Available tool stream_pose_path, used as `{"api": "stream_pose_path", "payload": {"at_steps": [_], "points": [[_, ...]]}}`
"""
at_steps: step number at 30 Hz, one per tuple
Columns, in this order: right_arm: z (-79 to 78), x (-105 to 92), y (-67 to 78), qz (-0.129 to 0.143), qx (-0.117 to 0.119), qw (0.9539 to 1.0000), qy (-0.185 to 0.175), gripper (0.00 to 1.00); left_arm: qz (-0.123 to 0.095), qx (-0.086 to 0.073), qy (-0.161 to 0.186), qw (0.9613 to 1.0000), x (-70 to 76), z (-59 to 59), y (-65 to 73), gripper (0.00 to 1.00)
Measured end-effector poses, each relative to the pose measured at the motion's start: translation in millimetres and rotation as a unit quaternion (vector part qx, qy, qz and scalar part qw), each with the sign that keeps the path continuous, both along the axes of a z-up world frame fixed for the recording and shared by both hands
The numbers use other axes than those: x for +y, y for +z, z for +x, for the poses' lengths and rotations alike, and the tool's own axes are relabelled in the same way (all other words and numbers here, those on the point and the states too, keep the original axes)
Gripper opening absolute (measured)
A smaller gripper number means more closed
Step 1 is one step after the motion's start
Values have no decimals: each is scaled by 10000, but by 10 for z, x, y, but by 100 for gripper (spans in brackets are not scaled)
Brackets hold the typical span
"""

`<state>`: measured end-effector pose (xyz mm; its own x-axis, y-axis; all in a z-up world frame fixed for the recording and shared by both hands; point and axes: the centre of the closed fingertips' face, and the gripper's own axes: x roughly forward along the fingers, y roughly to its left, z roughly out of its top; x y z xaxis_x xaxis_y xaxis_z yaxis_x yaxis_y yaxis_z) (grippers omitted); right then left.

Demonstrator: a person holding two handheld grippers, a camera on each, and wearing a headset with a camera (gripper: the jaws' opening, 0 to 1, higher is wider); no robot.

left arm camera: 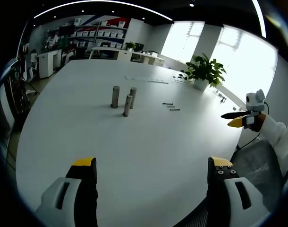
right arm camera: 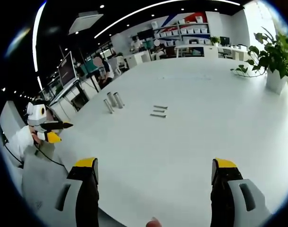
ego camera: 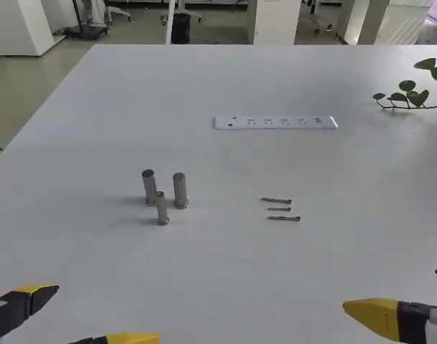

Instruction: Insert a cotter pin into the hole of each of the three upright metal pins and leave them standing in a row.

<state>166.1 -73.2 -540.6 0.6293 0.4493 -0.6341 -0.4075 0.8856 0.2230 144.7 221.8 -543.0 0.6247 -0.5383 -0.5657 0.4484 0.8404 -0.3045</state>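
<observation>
jaws wide apart, left hand-held gripper [left arm camera: 151, 163] empty, right hand-held gripper [right arm camera: 155, 163] empty

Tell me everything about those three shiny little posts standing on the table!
The three metal pins are smooth, silvery-grey cylinders, each with a slightly wider foot. All stand upright on the white table, bunched in a small triangle, not a row: two behind, one in front, which looks shorter. The cotter pins lie well apart from them. The pins' holes are too small to see.
</observation>
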Motion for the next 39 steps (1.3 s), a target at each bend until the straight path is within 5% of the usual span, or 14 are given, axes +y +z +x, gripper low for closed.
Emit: {"api": "stream_pose_path", "payload": {"at_steps": [9,13,22,23,28,39], "points": [[-18,23,-16,29,60,10000,37,98,-9,-28,-62,10000,-26,-5,-1,98],[-24,16,-23,34,75,10000,22,98,59,-225,-81,9997,-31,41,10,97],[-53,1,-41,32,118,9999,-11,98,-30,-314,-226,9992,-118,86,0,91],[-58,0,-41,28,125,9999,-13,98,-73,-436,-286,9986,-150,105,21,90],[-80,-8,-47,-1,145,9999,-15,98,-181,-476,-387,9980,-237,126,16,98],[-123,-40,-89,-33,244,9996,-98,98,1,-615,-757,9952,-280,329,-11,97]]}}
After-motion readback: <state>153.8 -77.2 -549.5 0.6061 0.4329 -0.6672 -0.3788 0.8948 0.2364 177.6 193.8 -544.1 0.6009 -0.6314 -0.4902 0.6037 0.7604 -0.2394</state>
